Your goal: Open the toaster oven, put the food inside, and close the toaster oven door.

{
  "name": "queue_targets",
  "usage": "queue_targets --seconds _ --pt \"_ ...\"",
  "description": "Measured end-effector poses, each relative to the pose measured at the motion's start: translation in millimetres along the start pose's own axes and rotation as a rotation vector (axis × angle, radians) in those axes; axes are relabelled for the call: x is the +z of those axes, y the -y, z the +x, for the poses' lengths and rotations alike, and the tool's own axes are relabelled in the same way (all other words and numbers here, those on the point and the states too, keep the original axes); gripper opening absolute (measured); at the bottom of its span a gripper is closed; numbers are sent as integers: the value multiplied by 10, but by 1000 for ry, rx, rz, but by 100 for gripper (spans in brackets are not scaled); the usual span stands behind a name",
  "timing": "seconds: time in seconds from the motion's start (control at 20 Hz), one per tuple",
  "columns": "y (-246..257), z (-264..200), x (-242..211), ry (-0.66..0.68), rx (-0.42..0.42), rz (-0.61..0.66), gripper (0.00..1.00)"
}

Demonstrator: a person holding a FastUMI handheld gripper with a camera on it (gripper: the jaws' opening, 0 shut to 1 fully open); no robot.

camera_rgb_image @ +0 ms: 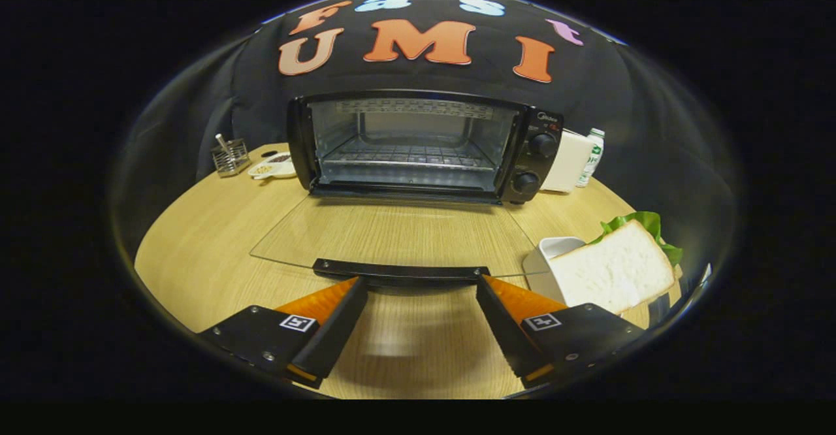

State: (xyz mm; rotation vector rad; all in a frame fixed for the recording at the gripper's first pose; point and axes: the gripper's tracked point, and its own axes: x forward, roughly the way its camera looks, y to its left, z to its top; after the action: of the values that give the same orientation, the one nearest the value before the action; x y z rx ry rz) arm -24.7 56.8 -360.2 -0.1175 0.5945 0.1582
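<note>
The toaster oven (pixel 418 147) stands at 12 o'clock from the gripper (pixel 418 285), at the far side of the bench (pixel 209 239). Its glass door (pixel 392 236) is fully down and lies flat toward the fingers, with the dark door handle (pixel 400 269) just at their tips. The fingers are wide apart and hold nothing; the handle sits between the 2 tips.

The risk I see: the open door sticks out low over the bench, so a move toward the food could knock it or press it down. The glass is almost invisible, which makes this easy.

The food is a sandwich (pixel 614 272), white bread with green lettuce (pixel 643 223) behind it, at about 2 o'clock from the fingers. It leans on a white dish (pixel 547 258). The bread looks soft, so a hard squeeze may crush it, and the layers may slide apart on the way in.

Inside the oven the wire rack (pixel 408 155) looks bare.
</note>
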Motion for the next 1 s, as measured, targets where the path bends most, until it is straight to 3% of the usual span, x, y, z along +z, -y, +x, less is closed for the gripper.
queue_targets --seconds 0.5,0.8,1.0 --pt "924 -563 364 52 -17 -14 100" --pt "1688 -597 414 -37 -1 -54 100" --pt "2029 -493 456 -116 63 -57 100"
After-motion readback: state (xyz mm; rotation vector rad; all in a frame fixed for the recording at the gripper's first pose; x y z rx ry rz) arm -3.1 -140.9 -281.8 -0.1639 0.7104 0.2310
